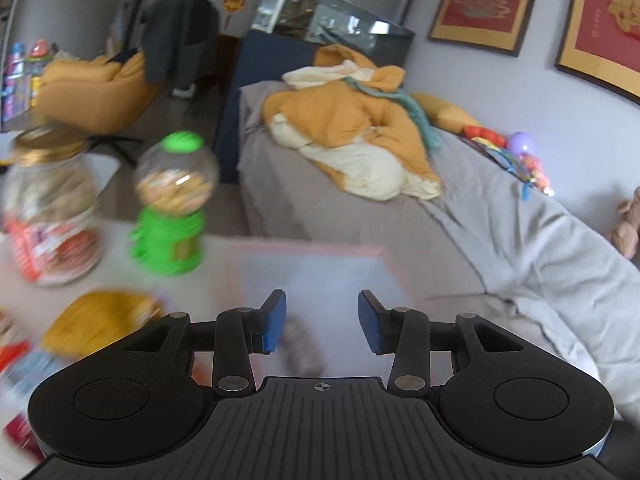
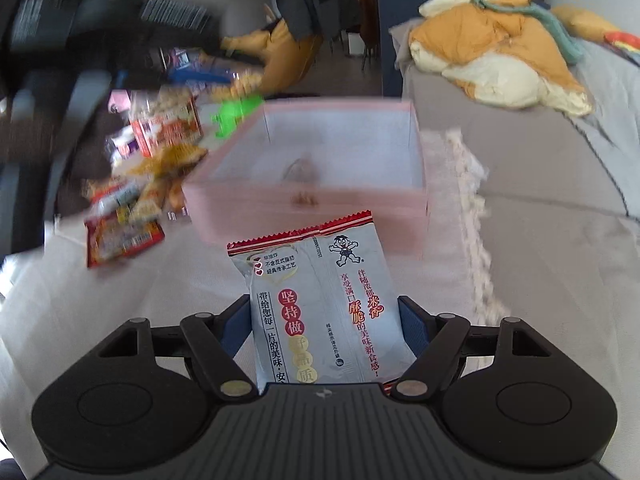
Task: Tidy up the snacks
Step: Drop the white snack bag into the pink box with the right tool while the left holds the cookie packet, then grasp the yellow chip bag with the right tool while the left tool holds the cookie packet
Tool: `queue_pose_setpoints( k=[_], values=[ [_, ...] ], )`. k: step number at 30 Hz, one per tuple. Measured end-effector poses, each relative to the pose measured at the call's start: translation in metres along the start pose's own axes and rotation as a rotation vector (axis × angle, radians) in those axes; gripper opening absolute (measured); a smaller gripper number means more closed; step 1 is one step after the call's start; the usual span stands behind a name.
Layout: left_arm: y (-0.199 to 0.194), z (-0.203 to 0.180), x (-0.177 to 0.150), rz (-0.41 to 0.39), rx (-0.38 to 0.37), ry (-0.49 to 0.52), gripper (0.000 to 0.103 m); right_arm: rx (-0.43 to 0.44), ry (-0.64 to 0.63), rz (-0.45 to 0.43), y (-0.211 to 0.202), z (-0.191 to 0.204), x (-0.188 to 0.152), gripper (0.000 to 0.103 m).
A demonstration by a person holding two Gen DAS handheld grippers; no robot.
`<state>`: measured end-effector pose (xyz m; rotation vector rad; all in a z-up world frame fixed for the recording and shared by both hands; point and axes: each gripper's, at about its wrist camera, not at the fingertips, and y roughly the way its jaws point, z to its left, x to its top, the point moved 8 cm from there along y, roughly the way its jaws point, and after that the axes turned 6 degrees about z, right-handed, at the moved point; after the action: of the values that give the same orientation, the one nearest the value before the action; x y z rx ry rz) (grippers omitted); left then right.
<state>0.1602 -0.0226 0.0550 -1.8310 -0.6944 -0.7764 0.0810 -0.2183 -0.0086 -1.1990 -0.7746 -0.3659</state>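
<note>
My right gripper (image 2: pixel 322 320) is shut on a silver rice cracker packet (image 2: pixel 316 304) with a red serrated top edge, held just in front of the pink box (image 2: pixel 360 220). The box is open at the top and holds one small brownish snack (image 2: pixel 300 170). My left gripper (image 1: pixel 322 322) is open and empty, hovering over the same pink box (image 1: pixel 248 250), with that small snack (image 1: pixel 304 348) below its fingers. Loose snack packets (image 2: pixel 128 224) lie in a pile left of the box.
A green candy dispenser (image 1: pixel 172 208) and a gold-lidded jar (image 1: pixel 50 208) stand on the white table left of the box. A yellow packet (image 1: pixel 100 320) lies near them. A grey sofa (image 1: pixel 520 240) with an orange quilt (image 1: pixel 360 128) runs along the right.
</note>
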Motion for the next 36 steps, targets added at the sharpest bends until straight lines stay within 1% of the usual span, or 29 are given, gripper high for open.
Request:
queue_pose_setpoints(
  k=[2,4,6,8,9,11,13,14,16,18,20,22,24,26,27,28,30,31,32,34,36],
  values=[
    [-0.016,0.012,-0.023,0.010,-0.001,0.012,0.045,0.009,0.019,-0.045,-0.009,-0.001,0.023,0.076],
    [-0.030,0.024,-0.046,0.033,0.014,0.020,0.045,0.011,0.040,-0.082,-0.013,-0.002,0.052,0.076],
    [-0.041,0.040,-0.065,0.056,0.040,0.024,0.045,0.016,0.057,-0.082,-0.006,0.000,0.083,0.077],
    [-0.054,0.064,-0.074,0.055,0.080,0.013,0.045,0.027,0.058,-0.045,0.014,0.006,0.108,0.078],
    [-0.062,0.080,-0.076,0.047,0.104,0.000,0.044,0.004,0.056,-0.026,0.025,0.007,0.118,0.078],
    [-0.079,0.117,-0.072,0.025,0.157,-0.041,0.044,-0.068,0.044,-0.001,0.044,0.009,0.130,0.078],
    [-0.098,0.157,-0.065,0.007,0.202,-0.084,0.044,-0.108,0.012,0.017,0.058,0.016,0.135,0.078],
    [-0.108,0.178,-0.061,-0.003,0.231,-0.093,0.044,-0.114,0.006,0.019,0.062,0.020,0.136,0.078],
    [-0.124,0.216,-0.052,0.007,0.287,-0.096,0.044,-0.084,0.002,0.032,0.068,0.031,0.134,0.078],
    [-0.133,0.256,-0.048,0.053,0.319,-0.117,0.044,-0.036,-0.010,0.050,0.074,0.047,0.135,0.078],
    [-0.136,0.294,-0.051,0.141,0.360,-0.134,0.044,-0.004,-0.035,0.060,0.079,0.064,0.137,0.078],
    [-0.135,0.329,-0.061,0.241,0.452,-0.149,0.044,0.028,-0.051,0.073,0.084,0.083,0.137,0.078],
    [-0.135,0.360,-0.080,0.343,0.548,-0.166,0.044,0.069,-0.060,0.096,0.088,0.102,0.134,0.078],
    [-0.124,0.380,-0.097,0.442,0.592,-0.150,0.044,0.098,-0.079,0.115,0.091,0.119,0.130,0.078],
    [-0.119,0.389,-0.105,0.479,0.595,-0.153,0.044,0.107,-0.093,0.124,0.092,0.128,0.128,0.078],
    [-0.113,0.395,-0.109,0.491,0.585,-0.160,0.044,0.112,-0.107,0.131,0.093,0.136,0.126,0.078],
    [-0.097,0.399,-0.112,0.483,0.541,-0.145,0.044,0.121,-0.133,0.138,0.094,0.150,0.123,0.078],
    [-0.089,0.399,-0.115,0.493,0.529,-0.132,0.044,0.127,-0.143,0.141,0.094,0.155,0.122,0.078],
    [-0.079,0.400,-0.118,0.519,0.526,-0.109,0.044,0.134,-0.150,0.146,0.093,0.160,0.120,0.078],
    [-0.061,0.393,-0.124,0.581,0.532,-0.031,0.044,0.146,-0.170,0.160,0.091,0.167,0.116,0.078],
    [-0.045,0.388,-0.125,0.599,0.509,0.028,0.045,0.153,-0.205,0.174,0.089,0.172,0.109,0.078]
  ],
)
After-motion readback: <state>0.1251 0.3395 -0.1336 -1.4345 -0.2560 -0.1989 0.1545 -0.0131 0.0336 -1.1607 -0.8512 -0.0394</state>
